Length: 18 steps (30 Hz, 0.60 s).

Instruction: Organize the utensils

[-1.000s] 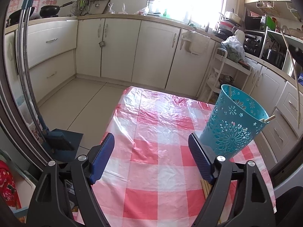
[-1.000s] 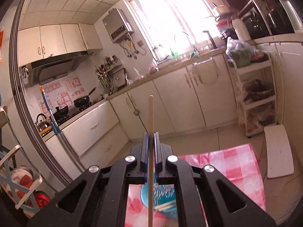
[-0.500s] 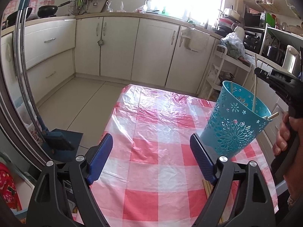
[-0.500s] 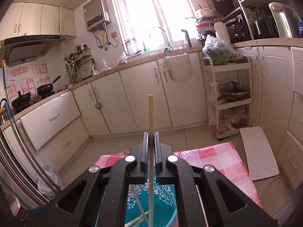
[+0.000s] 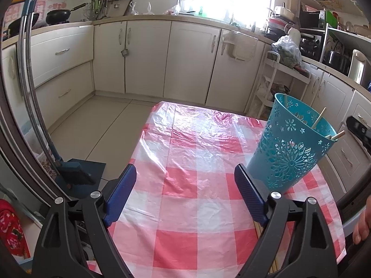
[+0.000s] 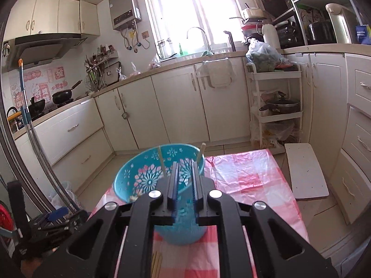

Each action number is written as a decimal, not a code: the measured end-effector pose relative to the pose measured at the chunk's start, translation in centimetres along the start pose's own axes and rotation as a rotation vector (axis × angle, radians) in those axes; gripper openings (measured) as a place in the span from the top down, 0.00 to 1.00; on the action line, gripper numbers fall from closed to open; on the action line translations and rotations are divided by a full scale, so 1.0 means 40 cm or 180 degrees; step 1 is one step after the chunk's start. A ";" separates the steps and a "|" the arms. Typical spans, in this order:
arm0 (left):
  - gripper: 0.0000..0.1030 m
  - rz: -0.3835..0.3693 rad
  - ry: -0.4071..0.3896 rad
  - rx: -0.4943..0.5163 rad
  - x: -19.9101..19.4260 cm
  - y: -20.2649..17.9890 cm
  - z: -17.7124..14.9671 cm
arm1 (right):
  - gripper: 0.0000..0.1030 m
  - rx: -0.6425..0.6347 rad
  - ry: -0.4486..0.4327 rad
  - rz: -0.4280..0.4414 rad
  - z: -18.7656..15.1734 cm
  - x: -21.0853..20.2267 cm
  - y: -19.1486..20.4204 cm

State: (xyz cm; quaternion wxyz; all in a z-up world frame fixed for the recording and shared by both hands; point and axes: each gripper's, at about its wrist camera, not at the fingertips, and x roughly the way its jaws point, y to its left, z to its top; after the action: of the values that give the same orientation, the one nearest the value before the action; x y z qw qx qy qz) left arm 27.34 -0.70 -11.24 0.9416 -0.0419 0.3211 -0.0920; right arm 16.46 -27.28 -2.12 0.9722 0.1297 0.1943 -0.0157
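A teal cut-out basket (image 5: 292,146) (image 6: 143,178) stands on the red-checked tablecloth (image 5: 197,153), with wooden chopsticks (image 5: 318,118) (image 6: 201,151) leaning inside it. In the right wrist view my right gripper (image 6: 184,169) hovers just over the basket's near rim. Its jaws are opening, a narrow gap apart, with nothing between them. My left gripper (image 5: 185,185) is open wide and empty, low over the cloth to the left of the basket. More chopsticks (image 5: 259,229) (image 6: 156,264) lie on the cloth, partly hidden under the left gripper's right finger (image 5: 248,197).
A blue dustpan and broom (image 5: 76,173) stand on the floor left of the table. A white trolley (image 6: 273,106) with a pot stands by the cabinets. A white board (image 6: 306,171) leans on the floor to the right. A hand (image 5: 361,224) shows at the right edge.
My right gripper sank over the basket and its jaws parted. The chopstick it held is no longer between them and one more stands in the basket. The left gripper stayed put.
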 end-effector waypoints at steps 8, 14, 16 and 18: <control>0.18 0.0033 0.0064 0.0002 0.007 0.000 -0.010 | 0.78 -0.0198 0.1077 0.0154 -0.236 0.018 0.044; 0.17 0.0062 0.0108 0.0030 0.010 0.002 -0.016 | 0.78 -0.0412 0.1511 0.0308 -0.303 0.078 0.107; 0.16 0.0060 0.0122 0.0017 0.012 0.005 -0.017 | 0.79 -0.0417 0.1554 0.0296 -0.310 0.098 0.118; 0.16 0.0057 0.0144 0.0008 0.015 0.007 -0.017 | 0.80 -0.0400 0.1597 0.0264 -0.317 0.119 0.122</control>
State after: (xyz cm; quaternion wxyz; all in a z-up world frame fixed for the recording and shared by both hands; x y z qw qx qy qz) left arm 27.41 -0.57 -12.18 0.9350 -0.0358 0.3425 -0.0849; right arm 16.53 -19.20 -14.03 0.8996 0.0767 0.4244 0.0690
